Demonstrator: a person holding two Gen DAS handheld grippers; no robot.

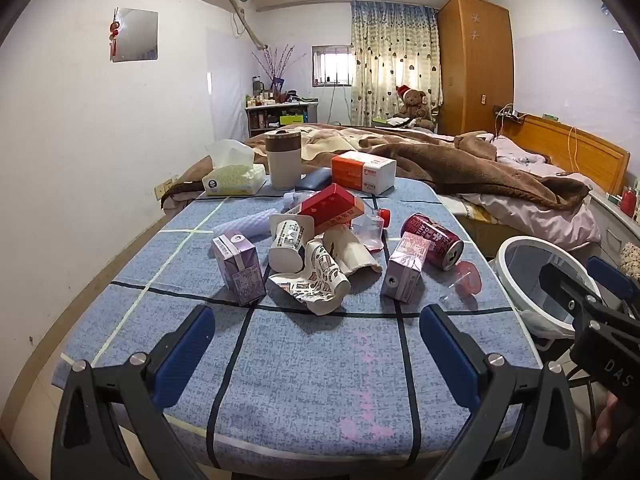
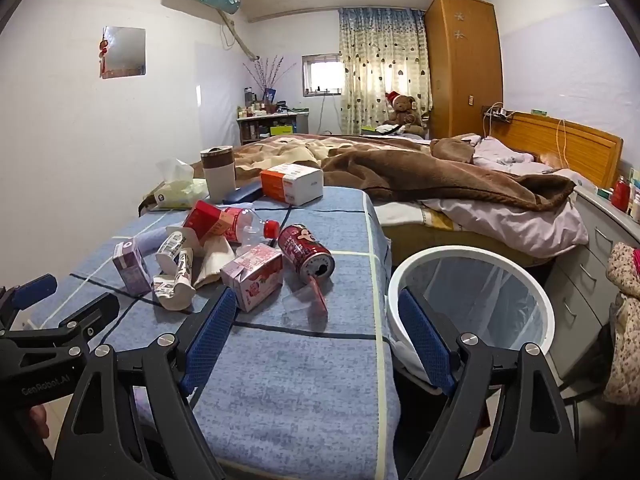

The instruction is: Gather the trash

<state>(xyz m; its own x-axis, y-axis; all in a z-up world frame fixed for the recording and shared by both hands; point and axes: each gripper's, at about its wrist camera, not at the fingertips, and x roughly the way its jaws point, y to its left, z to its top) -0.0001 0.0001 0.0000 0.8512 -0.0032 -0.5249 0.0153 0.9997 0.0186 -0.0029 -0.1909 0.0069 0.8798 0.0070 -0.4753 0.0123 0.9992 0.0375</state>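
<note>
A heap of trash lies mid-table on the blue cloth (image 1: pixel 320 384): a purple carton (image 1: pixel 238 266), a crushed paper cup (image 1: pixel 316 280), a white cup (image 1: pixel 286 246), a red carton (image 1: pixel 332 208), a pink carton (image 1: pixel 404 266), a red can (image 1: pixel 432 240) and a red-capped bottle (image 1: pixel 374 224). My left gripper (image 1: pixel 316 344) hovers open in front of the heap, holding nothing. My right gripper (image 2: pixel 318 336) is open and empty too, over the table's right edge beside the white bin (image 2: pixel 400 276). The can (image 2: pixel 306 250) and pink carton (image 2: pixel 252 276) lie nearest it.
At the table's far end stand a tissue box (image 1: pixel 234 180), a tumbler (image 1: pixel 283 158), an orange-and-white box (image 1: pixel 362 172) and a dark case (image 1: pixel 314 180). A bed with a brown blanket (image 1: pixel 460 164) lies beyond. Drawers (image 2: pixel 588 280) flank the bin.
</note>
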